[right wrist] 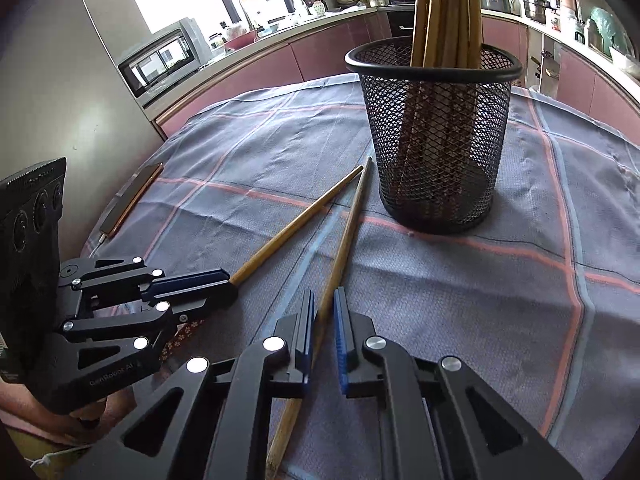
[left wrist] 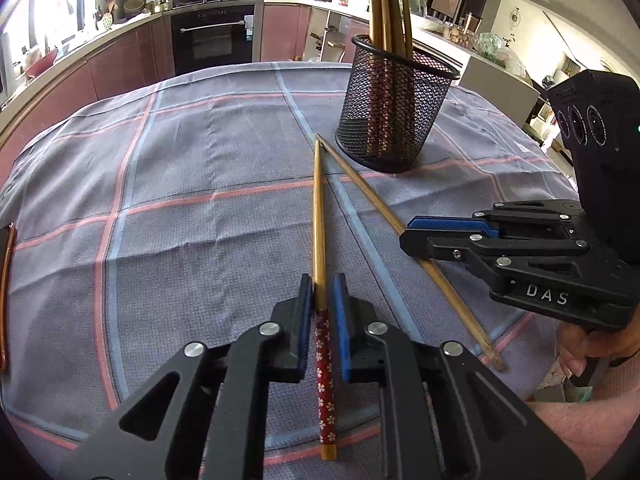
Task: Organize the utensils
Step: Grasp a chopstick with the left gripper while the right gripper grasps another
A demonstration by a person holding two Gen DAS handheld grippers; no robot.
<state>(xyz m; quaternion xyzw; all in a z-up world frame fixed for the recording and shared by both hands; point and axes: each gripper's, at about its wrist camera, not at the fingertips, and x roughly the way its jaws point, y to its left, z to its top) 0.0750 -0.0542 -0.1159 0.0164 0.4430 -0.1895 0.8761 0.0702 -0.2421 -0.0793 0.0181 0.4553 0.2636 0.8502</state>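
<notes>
Two wooden chopsticks lie on the checked tablecloth, tips meeting near a black mesh holder (left wrist: 394,108) (right wrist: 436,140) that holds several more chopsticks. My left gripper (left wrist: 322,292) straddles the chopstick with the red flowered handle (left wrist: 320,216); its blue pads sit close on both sides, a narrow gap still showing. My right gripper (right wrist: 324,308) straddles the plain chopstick (right wrist: 348,232), jaws narrowly apart around it. Each gripper shows in the other's view: the right gripper (left wrist: 412,232) and the left gripper (right wrist: 224,280). Both chopsticks rest on the cloth.
The tablecloth (left wrist: 200,160) covers a round table. A flat dark object with a copper edge (right wrist: 132,200) lies at the table's left edge. Kitchen counters, an oven and a microwave stand behind. A person's hand holds the right gripper's handle (left wrist: 580,356).
</notes>
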